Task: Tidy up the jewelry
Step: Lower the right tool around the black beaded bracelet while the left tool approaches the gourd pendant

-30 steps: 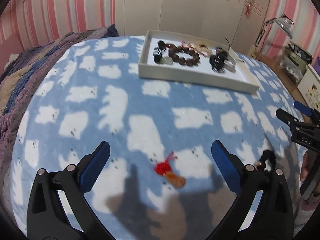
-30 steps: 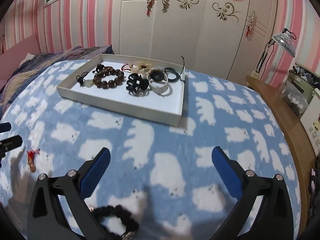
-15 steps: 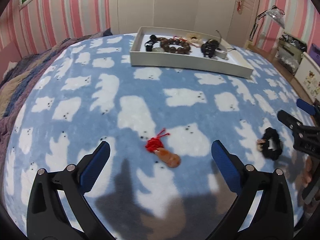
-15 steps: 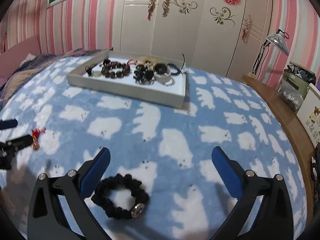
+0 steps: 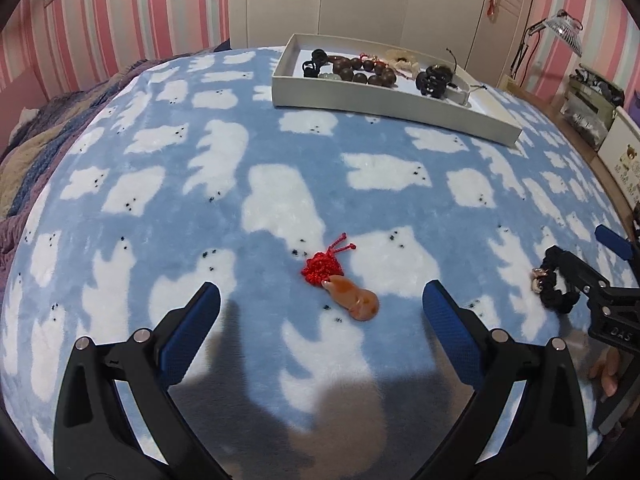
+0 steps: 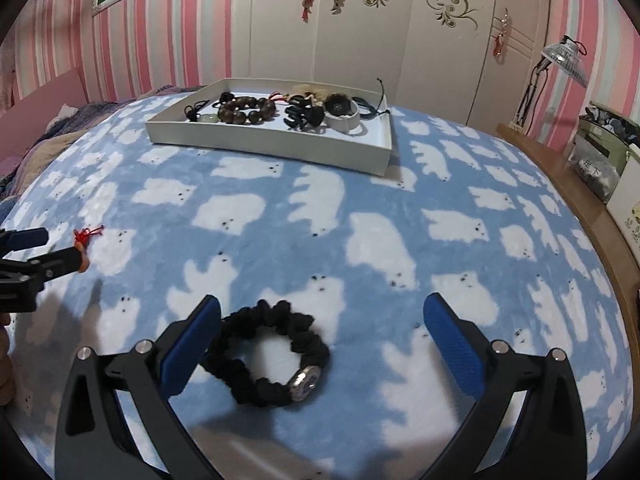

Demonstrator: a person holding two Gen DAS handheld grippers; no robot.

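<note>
An orange pendant with a red knotted cord [image 5: 340, 284] lies on the blue blanket between the open fingers of my left gripper [image 5: 320, 312], just ahead of them. A black scrunchie with a metal charm [image 6: 268, 356] lies on the blanket between the open fingers of my right gripper [image 6: 320, 328], against the left finger. The scrunchie [image 5: 558, 290] also shows at the right of the left wrist view, partly behind the right gripper. A white tray [image 6: 264, 142] at the far side holds a brown bead bracelet [image 6: 246, 110], a black hair claw [image 6: 302, 116] and other pieces.
The blue blanket with white bears [image 5: 280, 200] covers the bed. A wooden ledge with a desk lamp [image 6: 560, 64] and boxes [image 6: 600, 160] runs along the right. Cupboard doors [image 6: 360, 20] stand behind the tray. A striped quilt [image 5: 32, 148] lies at the left.
Both grippers have drawn back and lifted slightly. The pendant and scrunchie now sit further ahead between the fingers and show in full. Nothing was picked up.
</note>
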